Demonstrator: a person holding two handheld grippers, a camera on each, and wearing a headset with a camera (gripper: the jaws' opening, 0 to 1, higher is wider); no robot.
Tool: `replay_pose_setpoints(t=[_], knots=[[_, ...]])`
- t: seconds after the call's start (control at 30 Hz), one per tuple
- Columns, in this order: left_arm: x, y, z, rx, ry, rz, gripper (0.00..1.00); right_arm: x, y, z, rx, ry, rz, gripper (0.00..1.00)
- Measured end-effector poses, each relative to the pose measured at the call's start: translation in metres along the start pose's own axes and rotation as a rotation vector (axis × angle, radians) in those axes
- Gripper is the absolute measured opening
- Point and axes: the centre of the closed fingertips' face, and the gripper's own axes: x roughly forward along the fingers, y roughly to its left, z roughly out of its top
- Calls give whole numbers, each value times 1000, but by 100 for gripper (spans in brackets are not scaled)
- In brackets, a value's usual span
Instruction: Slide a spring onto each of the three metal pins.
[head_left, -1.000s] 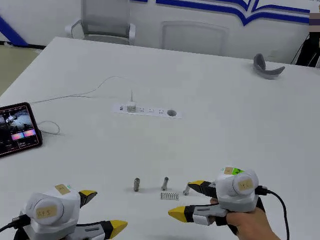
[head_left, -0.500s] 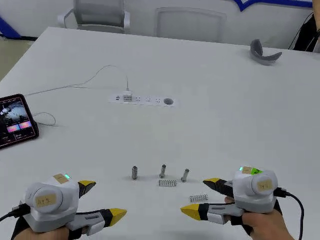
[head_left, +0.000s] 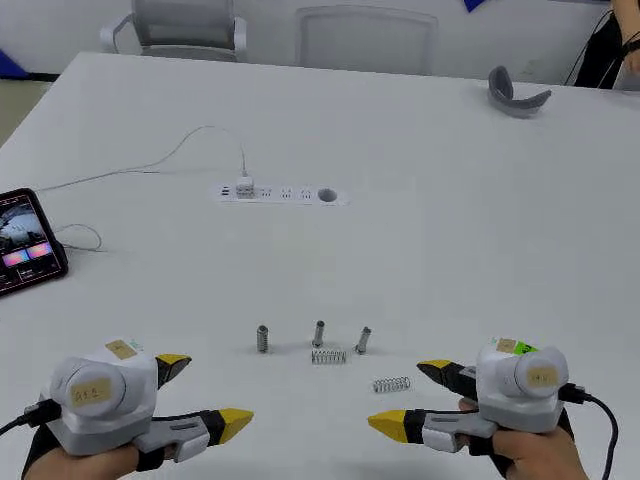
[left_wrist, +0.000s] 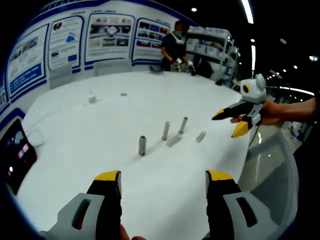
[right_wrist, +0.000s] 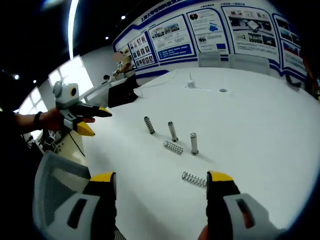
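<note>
At the near edge of the white table, three metal pins stand upright in a short row, between the two grippers and slightly beyond them. In the head view, the left pin looks thicker and ribbed, and the right gripper view shows a coiled outline along it; the middle pin and the right pin show bare shafts. One loose spring lies flat just in front of the middle pin, and a second loose spring lies nearer the right gripper, just ahead of its yellow tips. The right gripper's jaws are spread wide and grasp nothing. The left gripper is likewise released, with its jaws apart and empty, well apart from the pins. Farther back on the table lie a power strip with a plugged-in cable and, at the left edge, a tablet with a lit screen.
</note>
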Motion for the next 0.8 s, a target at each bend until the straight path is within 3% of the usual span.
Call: replay_pose_setpoints(t=[0.3, 0.8], knots=[[7, -8, 4, 19, 9, -21, 70, -7, -3, -3, 18, -8, -10, 76], [35, -32, 9, 100, 53, -96, 70, -13, -5, -10, 22, 5, -8, 77]])
